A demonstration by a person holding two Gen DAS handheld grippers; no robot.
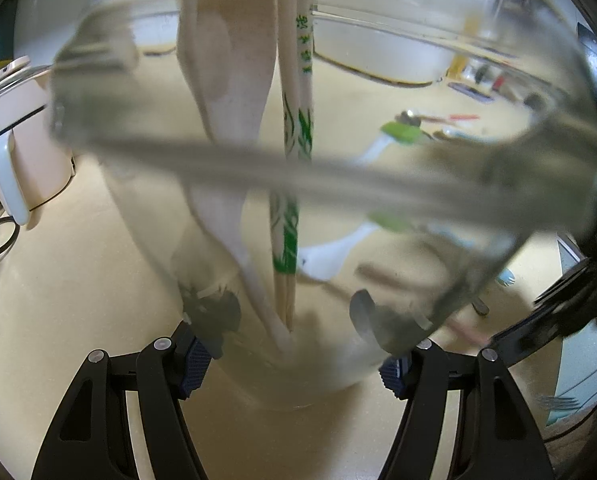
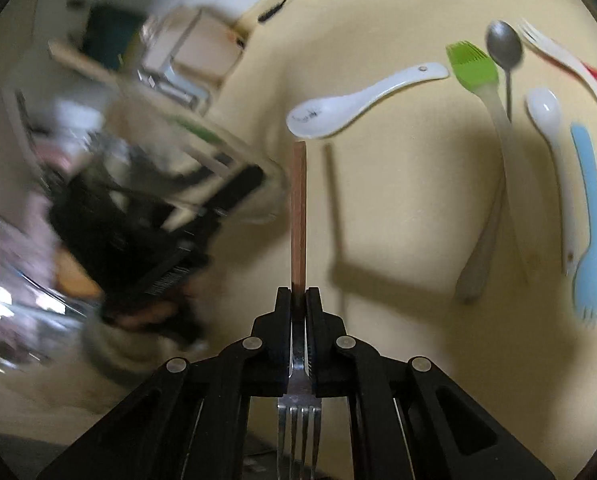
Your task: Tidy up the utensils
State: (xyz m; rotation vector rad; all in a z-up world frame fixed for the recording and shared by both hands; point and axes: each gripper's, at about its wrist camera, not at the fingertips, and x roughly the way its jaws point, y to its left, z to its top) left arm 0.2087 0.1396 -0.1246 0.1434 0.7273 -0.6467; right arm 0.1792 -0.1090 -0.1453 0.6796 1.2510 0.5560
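My left gripper (image 1: 294, 368) is shut on the base of a clear glass jar (image 1: 498, 92), its blue pads (image 1: 194, 364) pressing both sides. Inside the jar stand green-printed chopsticks (image 1: 294, 128) and a pale wooden spoon (image 1: 226, 60). My right gripper (image 2: 298, 300) is shut on a metal fork; the brown handle (image 2: 298, 208) points ahead and the tines (image 2: 298, 420) point back at the camera. On the beige counter lie a white ceramic spoon (image 2: 338, 108), a green silicone brush (image 2: 472, 66), a metal spoon (image 2: 504, 48), a white plastic spoon (image 2: 550, 128) and a blue spork (image 2: 590, 240).
A white kettle (image 1: 14, 140) stands at the left of the counter, with a cable beside it. A red-and-white fork (image 2: 570, 64) lies at the far right. The jar and my left gripper show as a dark blur (image 2: 158, 220) at the left of the right wrist view.
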